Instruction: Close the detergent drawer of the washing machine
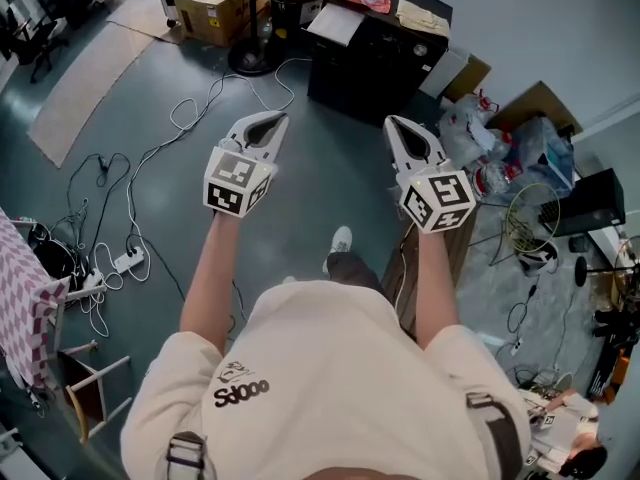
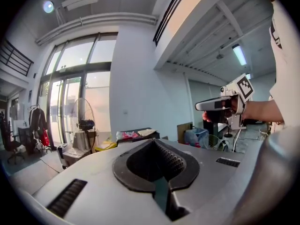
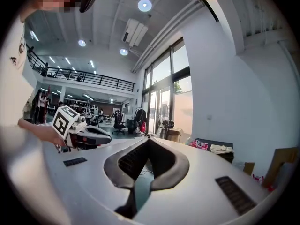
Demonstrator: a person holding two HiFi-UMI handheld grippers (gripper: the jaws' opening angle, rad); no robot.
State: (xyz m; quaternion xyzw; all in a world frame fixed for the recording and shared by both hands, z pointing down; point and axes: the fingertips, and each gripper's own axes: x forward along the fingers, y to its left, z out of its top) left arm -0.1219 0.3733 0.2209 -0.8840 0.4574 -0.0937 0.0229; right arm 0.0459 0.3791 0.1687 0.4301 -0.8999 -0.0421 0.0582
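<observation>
I hold both grippers out level in front of me, side by side above the grey floor. My left gripper (image 1: 272,120) has its jaws together at the tips with nothing between them; the left gripper view shows the same (image 2: 153,142). My right gripper (image 1: 392,123) also has its tips touching and holds nothing (image 3: 148,139). Each gripper appears in the other's view: the right gripper (image 2: 220,106) and the left gripper (image 3: 82,132). No washing machine or detergent drawer shows in any view.
A black cabinet (image 1: 375,53) with cloths on top stands ahead on the floor. A cardboard box (image 1: 210,13) and a fan's round base (image 1: 255,60) lie behind it to the left. Cables (image 1: 130,198) and a power strip (image 1: 128,261) trail at left. Bags and boxes (image 1: 500,148) pile at right.
</observation>
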